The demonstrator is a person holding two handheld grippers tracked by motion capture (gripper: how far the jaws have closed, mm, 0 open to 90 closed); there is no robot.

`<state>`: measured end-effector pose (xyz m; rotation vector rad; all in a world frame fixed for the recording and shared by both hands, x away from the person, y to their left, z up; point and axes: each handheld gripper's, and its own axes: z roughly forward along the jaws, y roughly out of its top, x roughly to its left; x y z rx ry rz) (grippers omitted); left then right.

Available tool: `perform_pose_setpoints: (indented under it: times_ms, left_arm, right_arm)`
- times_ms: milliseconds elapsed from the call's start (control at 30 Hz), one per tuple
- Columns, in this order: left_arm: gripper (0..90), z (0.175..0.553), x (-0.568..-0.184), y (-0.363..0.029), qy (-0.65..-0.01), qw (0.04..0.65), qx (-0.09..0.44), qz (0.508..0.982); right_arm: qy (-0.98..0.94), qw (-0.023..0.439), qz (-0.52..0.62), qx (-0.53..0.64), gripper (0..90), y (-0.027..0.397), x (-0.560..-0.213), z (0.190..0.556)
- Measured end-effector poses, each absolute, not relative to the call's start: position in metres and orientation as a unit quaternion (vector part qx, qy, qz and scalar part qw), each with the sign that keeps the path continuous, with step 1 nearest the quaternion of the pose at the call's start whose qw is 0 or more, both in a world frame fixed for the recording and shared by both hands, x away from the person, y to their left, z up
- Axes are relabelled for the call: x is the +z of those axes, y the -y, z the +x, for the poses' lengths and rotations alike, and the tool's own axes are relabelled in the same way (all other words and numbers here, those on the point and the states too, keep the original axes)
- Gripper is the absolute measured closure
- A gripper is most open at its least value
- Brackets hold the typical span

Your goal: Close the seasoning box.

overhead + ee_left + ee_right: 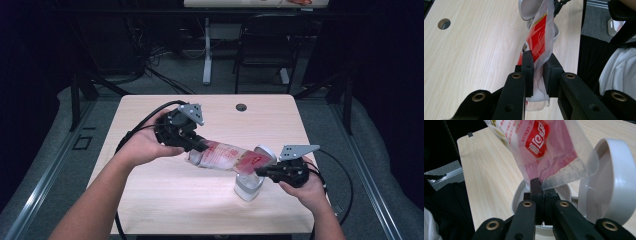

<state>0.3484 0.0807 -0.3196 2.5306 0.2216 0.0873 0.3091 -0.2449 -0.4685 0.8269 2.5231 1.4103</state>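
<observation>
A clear plastic bag with red print (227,156) hangs stretched between my two grippers above the wooden table (150,185). My left gripper (199,145) is shut on one end of the bag (537,47), the film pinched between its black pads (528,62). At the other end my right gripper (260,171) is shut on the bag's open edge (549,147), just over a white container (248,186) whose round hinged lid (611,180) stands open. The bag's mouth (571,173) tilts toward the container's opening (524,192).
A round cable hole (241,107) sits near the table's far edge. Behind the table stand a black chair (267,45) and a white desk leg (207,50) with loose cables on the floor. Black cables trail from both grippers across the table's sides.
</observation>
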Motion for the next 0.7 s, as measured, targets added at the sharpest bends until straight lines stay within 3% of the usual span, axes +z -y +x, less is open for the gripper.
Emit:
perform_pose_setpoints:
  times_ms: [700]
  left_arm:
    - [80.5, 0.3493, -0.3182, -0.0787, -0.081, 0.292, 0.032, 0.952]
  right_arm:
    - [-0.84, 0.067, 0.273, 0.464, 90.0, 0.2465, -0.4681, 0.3094]
